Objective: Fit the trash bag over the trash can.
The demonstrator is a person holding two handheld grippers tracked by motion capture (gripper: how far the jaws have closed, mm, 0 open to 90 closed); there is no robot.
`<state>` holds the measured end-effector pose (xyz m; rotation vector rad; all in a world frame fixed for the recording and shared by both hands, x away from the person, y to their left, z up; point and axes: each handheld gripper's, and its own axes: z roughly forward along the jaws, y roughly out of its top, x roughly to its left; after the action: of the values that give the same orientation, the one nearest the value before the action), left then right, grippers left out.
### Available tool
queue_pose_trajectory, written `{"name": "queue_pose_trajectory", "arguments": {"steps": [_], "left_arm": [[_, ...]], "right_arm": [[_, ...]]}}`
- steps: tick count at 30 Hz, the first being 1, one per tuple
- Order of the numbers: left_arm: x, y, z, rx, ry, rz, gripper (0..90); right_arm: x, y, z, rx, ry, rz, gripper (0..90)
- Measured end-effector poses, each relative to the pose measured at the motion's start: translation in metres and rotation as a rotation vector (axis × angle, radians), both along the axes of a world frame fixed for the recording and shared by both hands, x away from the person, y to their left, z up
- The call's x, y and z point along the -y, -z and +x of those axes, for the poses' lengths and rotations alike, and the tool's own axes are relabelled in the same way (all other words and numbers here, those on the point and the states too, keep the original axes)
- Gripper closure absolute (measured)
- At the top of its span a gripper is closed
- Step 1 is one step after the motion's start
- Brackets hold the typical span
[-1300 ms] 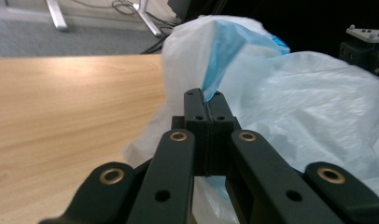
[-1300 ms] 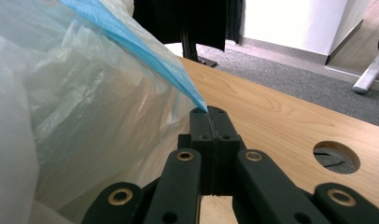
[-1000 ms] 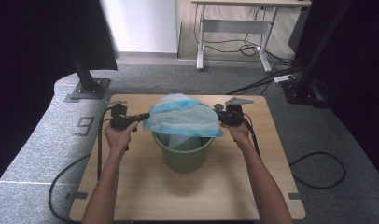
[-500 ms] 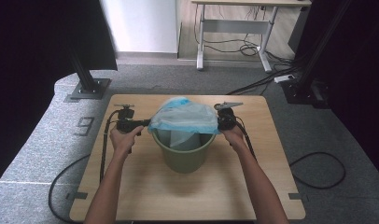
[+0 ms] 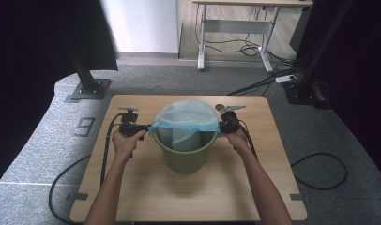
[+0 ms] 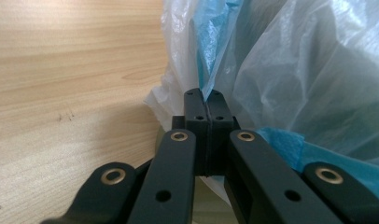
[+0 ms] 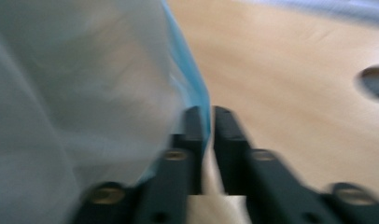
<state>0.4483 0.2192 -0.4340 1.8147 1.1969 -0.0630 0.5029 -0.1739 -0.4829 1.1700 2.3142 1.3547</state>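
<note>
From above, the blue bag (image 5: 186, 117) has come down over the rim of the green bucket (image 5: 185, 157) mid-bench, toward the far edge, so the lining looks nearly done. The left tongs (image 6: 204, 100) pinch the bag's edge, pressed together. The right tongs (image 7: 207, 116) have just been opening, a gap showing, plastic still between them.

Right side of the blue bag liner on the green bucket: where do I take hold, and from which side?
Judging by the high view, grip the bag liner by its blue hem where it overhangs the bucket rim, coming in level from the bucket's outer right. The film is thin and flat there, so narrow jaws can pinch it. The right gripper has just been opening, hem between its jaws; the left gripper pinches the opposite hem.
</note>
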Motion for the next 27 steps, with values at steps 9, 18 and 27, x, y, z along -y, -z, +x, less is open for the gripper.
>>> {"name": "queue_pose_trajectory", "arguments": {"steps": [9,18,27], "left_arm": [[-0.005,-0.005,-0.005,0.042,-0.015,-0.012,89.8],[-0.003,-0.010,-0.011,0.073,-0.018,-0.023,89.8],[-0.004,-0.016,-0.015,0.086,-0.017,-0.025,89.7]], "right_arm": [[0.042,-0.053,-0.023,0.184,0.173,0.182,60.1],[0.037,-0.092,-0.072,0.218,0.035,0.207,48.3],[0.022,-0.089,-0.095,0.150,-0.020,0.167,54.7]]}}
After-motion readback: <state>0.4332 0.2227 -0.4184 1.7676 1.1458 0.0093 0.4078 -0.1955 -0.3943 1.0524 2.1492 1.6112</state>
